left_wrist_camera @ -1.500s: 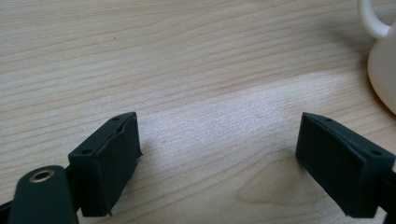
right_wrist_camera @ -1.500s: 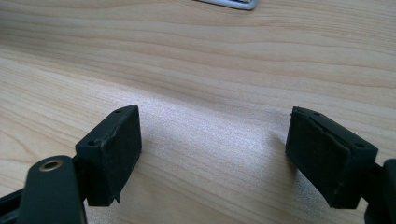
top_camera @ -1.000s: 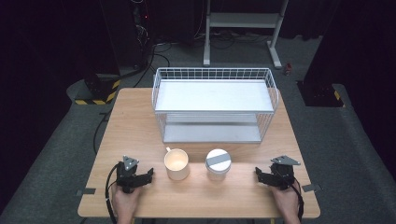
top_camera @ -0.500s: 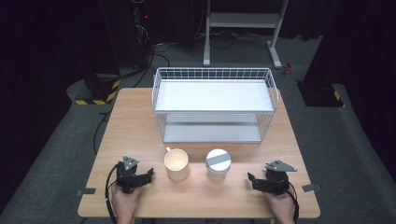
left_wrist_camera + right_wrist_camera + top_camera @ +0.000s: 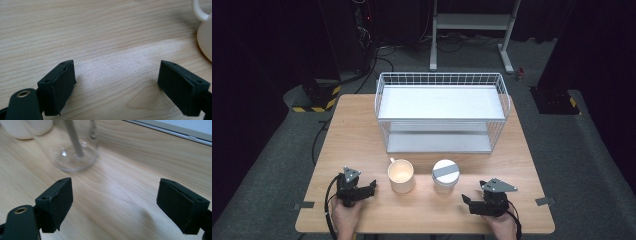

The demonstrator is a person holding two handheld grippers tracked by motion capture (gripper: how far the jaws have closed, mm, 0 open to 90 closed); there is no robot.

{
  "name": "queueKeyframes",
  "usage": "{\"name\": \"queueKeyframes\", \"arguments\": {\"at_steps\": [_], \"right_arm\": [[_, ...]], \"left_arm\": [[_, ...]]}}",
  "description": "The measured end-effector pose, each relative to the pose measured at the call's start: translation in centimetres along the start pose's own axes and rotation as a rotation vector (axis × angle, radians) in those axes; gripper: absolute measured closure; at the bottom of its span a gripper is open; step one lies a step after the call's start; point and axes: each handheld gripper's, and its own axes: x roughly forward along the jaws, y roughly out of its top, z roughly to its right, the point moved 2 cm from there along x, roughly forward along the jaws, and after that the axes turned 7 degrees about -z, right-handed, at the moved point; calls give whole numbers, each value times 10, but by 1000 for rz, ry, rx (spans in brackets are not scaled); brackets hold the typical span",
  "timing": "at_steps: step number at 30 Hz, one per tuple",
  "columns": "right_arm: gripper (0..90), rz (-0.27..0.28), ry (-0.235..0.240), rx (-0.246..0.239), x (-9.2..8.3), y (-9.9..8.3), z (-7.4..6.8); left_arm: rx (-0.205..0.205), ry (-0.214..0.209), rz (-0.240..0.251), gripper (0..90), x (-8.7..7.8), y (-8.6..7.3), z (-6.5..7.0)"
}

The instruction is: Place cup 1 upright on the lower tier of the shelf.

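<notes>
Your right claw (image 5: 468, 201) gapes empty at four o'clock of the jar (image 5: 445, 176) on the bench (image 5: 357, 135); it looks like slippery, breakable glass, so grip mid-body.

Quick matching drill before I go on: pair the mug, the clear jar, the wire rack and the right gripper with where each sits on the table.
Things:
1. cream mug
2. clear jar
3. white wire rack
4. right gripper

Places:
A. far half of the table, behind the two vessels
B. near edge, jaws open, below and right of the jar
C. near the left gripper, handle toward the rack
D. right of the mug, grey-striped lid on top

Pairs: 1-C, 2-D, 3-A, 4-B
</notes>
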Motion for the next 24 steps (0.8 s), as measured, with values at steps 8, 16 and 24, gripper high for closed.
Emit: {"name": "queueKeyframes", "arguments": {"at_steps": [8, 16, 24], "right_arm": [[130, 6, 47, -43, 10, 10, -17], [117, 23, 72, -72, 20, 23, -28], [111, 32, 70, -101, 30, 37, -36]], "left_arm": [[-4, 1, 3, 151, 0, 0, 0], [-3, 1, 2, 151, 0, 0, 0], [-1, 3, 2, 151, 0, 0, 0]]}}
